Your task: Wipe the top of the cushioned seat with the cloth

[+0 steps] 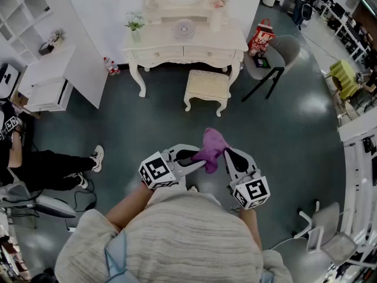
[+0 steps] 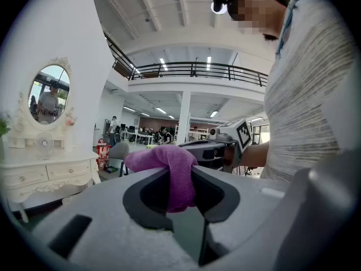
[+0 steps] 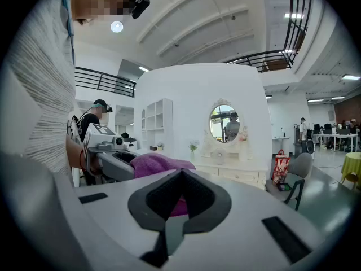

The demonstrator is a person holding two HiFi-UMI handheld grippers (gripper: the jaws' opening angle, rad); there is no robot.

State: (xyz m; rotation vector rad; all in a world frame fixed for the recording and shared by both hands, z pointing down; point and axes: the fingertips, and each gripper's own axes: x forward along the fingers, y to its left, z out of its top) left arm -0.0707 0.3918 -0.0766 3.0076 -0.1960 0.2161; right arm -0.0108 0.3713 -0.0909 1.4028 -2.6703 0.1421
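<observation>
Out over the open floor [image 1: 283, 128], well short of the seat [image 1: 207, 85], I have the cloth [image 1: 212, 148] up in the air between both tools, so by my reckoning the wipe hasn't begun. The seat stands by the front edge of the dresser [image 1: 185, 43] with its cushioned top bare and nothing touching it. All of the work is left: carry the cloth across, lay it on the cushion and sweep it over the top.

My left gripper [image 1: 200, 164] is clamped on the cloth; its own view shows the purple fold pinched between the jaws and hanging down through them. My right gripper [image 1: 227, 153] has its jaws fully together, tips meeting, with the cloth bunched just beyond them. I can't say whether a thin edge is caught there, but it looks empty. Both tools sit close in front of my body, angled in toward each other and pointing nearly level, a touch downward
</observation>
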